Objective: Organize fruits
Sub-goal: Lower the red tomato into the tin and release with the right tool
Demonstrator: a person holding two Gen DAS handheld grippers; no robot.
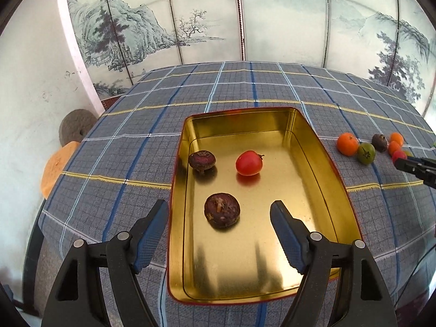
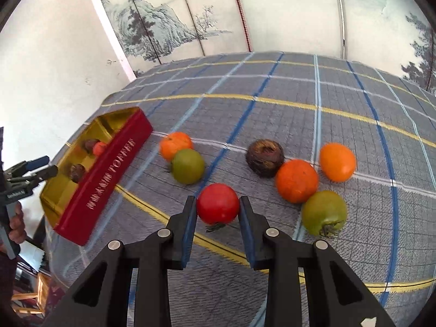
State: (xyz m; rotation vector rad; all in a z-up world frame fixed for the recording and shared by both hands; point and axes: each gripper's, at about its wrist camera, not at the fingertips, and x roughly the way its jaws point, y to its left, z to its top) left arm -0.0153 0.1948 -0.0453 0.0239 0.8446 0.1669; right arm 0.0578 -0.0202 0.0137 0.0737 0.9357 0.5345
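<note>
A gold tin tray with red outer walls holds a red tomato and two dark brown fruits. My left gripper is open above the tray, its fingers either side of the nearer brown fruit. My right gripper is shut on a red tomato just above the cloth. Around it lie two green tomatoes, three orange fruits and a dark brown fruit.
The table has a blue-grey plaid cloth and curves away at its left edge. A painted folding screen stands behind. A stone disc and an orange cushion sit beyond the left edge.
</note>
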